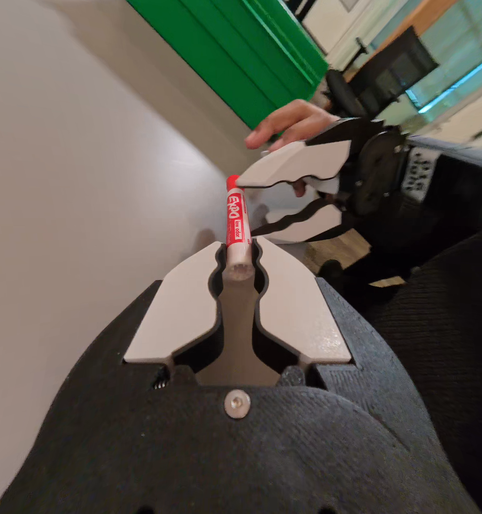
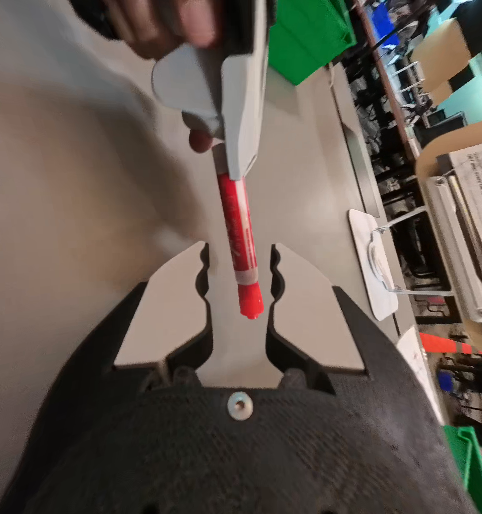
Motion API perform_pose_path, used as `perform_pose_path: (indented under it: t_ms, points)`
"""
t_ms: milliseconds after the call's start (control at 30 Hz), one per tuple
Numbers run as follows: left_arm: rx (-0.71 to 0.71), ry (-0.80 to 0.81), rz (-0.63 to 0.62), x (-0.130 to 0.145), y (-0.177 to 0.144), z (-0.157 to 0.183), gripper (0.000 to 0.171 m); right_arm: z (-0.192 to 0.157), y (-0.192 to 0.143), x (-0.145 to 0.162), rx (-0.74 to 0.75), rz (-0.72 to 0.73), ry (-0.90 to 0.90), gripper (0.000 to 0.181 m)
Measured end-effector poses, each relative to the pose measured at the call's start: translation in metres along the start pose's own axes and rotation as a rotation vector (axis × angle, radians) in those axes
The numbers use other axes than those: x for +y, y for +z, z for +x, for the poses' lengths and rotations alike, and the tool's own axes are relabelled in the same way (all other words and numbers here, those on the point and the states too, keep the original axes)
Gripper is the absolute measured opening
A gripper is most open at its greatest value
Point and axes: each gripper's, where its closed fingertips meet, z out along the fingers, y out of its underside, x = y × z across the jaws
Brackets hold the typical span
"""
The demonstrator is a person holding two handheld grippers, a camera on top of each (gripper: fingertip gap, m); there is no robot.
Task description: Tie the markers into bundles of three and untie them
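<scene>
Here the left gripper [image 1: 238, 246] is clenched on the white butt end of a red marker [image 1: 235, 219], pinching it near the fingertips. The marker sticks straight out ahead of the fingers, above a pale table [image 1: 67, 167], and is not touching it.

The right gripper [image 2: 240, 246] stands released, its fingers spread to either side of the marker's far end. In the right wrist view the red cap [image 2: 249, 300] lies deep between those fingers, with a gap showing on both sides. From the left wrist view one fingertip overlaps the cap, and I cannot tell whether it touches. A hand [image 1: 287, 122] grips the right gripper's body.

A green bin [image 1: 234, 55] sits farther back on the table. A small white plate with a metal clip [image 2: 373, 264] lies off to the side.
</scene>
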Motion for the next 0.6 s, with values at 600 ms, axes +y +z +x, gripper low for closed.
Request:
perform_pose_path:
  t_ms: [600]
  points:
    - [0.121, -0.013, 0.123, -0.005, -0.001, 0.007, 0.064, 0.013, 0.012, 0.027, 0.045, -0.158, 0.132, 0.016]
